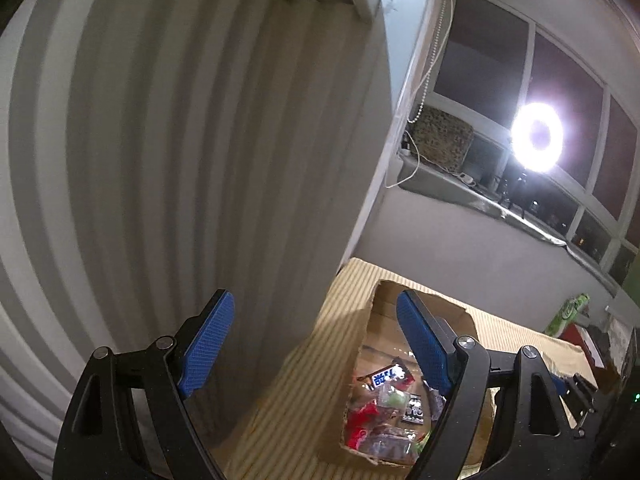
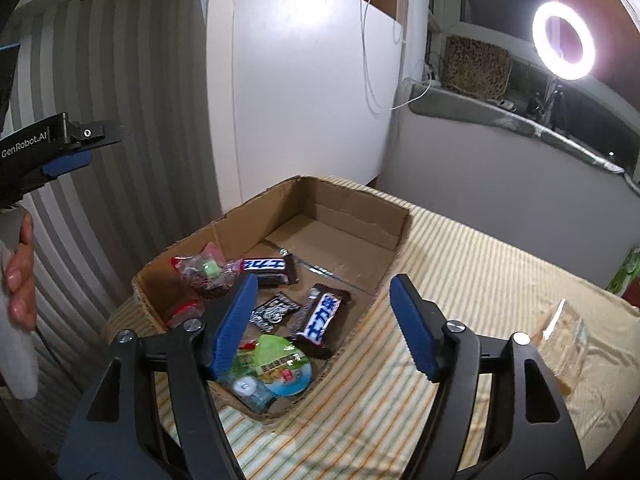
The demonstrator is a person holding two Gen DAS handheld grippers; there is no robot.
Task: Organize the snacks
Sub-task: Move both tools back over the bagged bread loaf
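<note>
My right hand-held gripper [image 2: 320,316] is spread wide, nothing between its blue pads, hovering over the near rim of the box [image 2: 362,210]. The box is an open brown cardboard tray with torn, ragged edges, sitting on a yellow-striped cloth [image 2: 460,280]. Snacks lie loose on its floor, all in the near half; the far half is bare cardboard. Just ahead of my right pads: a dark bar [image 2: 320,314] with blue-white lettering, slanted. Beyond my left pad: a second dark bar [image 2: 270,268], lying crosswise. Between them, a small black-and-white packet [image 2: 274,312]. Partly under my left pad: a clear bag [image 2: 206,272] with red and green bits, and a red pack [image 2: 184,312] by the box's left wall. Nearest me: a green-lidded cup [image 2: 280,364] and a clear blue-tinted pack [image 2: 250,390], touching. To my right on the cloth, a clear wrapper [image 2: 562,332], outside the box.

My left hand-held gripper [image 1: 316,340] is also wide open and empty, raised well to the left of the box, facing a ribbed grey wall [image 1: 140,160]. A ring light [image 2: 564,42] glows at far right.
</note>
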